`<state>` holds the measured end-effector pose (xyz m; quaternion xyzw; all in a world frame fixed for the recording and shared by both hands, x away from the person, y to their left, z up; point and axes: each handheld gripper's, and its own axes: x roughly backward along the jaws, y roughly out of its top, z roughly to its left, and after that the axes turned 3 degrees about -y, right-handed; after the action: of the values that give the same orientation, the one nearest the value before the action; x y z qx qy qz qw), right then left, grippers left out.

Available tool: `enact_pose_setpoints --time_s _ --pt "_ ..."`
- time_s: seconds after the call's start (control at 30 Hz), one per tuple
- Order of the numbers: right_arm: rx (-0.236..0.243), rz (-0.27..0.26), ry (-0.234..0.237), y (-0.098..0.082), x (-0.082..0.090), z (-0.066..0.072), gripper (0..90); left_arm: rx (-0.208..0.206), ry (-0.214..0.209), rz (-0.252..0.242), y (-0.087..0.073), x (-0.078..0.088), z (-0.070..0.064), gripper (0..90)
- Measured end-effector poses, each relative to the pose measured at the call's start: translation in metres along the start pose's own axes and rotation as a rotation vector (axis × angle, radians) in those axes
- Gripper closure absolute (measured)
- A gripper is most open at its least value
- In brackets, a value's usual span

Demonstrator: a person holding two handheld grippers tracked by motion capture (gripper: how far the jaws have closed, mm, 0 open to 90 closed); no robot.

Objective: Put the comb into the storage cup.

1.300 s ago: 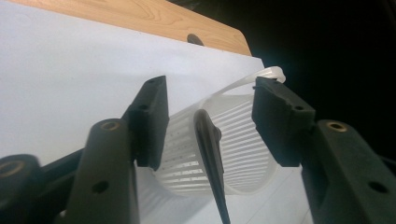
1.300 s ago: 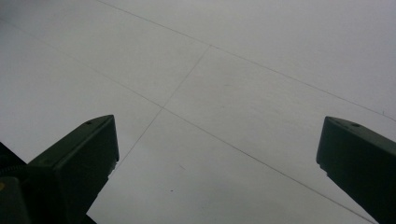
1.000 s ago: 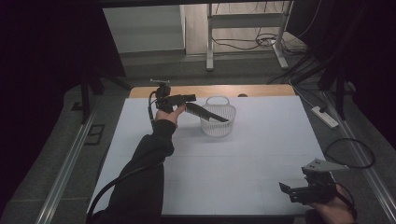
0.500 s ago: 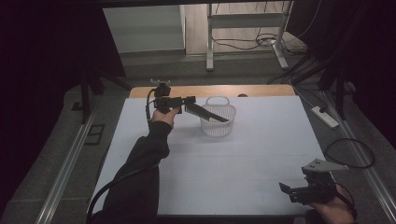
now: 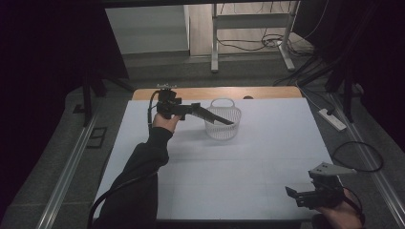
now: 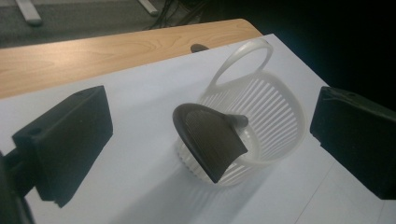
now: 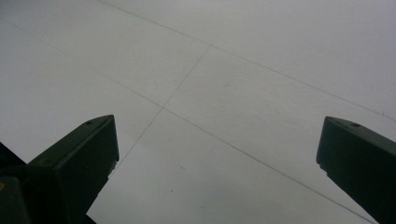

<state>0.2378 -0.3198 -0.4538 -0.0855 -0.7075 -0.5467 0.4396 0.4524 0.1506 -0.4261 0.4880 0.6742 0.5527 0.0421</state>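
left gripper view shows a dark ridged piece (image 6: 208, 137) inside the white basket (image 6: 275, 116), ahead between the left gripper's (image 6: 212, 135) wide jaws; right gripper (image 7: 217, 154) spread wide over bare table (image 7: 224, 70).

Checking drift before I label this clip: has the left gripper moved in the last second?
No. In the high view the left gripper is in the same spot, its tips over the white basket, its body just below the wooden strip.
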Motion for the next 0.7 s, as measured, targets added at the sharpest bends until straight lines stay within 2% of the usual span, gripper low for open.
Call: enact_pose_setpoints --time_s 0.37,0.5,0.7 --pt "0.001 -0.003 -0.001 0.000 0.000 0.001 0.0 -0.157 0.064 0.004 -0.003 0.010 -0.017 0.0" --pt "0.002 -0.004 -0.001 0.000 0.001 0.001 0.0 -0.195 0.079 0.007 -0.004 0.013 -0.021 0.0" --pt "0.002 -0.003 0.001 0.000 0.001 0.001 0.0 -0.227 0.090 0.014 -0.009 0.016 -0.023 0.0"
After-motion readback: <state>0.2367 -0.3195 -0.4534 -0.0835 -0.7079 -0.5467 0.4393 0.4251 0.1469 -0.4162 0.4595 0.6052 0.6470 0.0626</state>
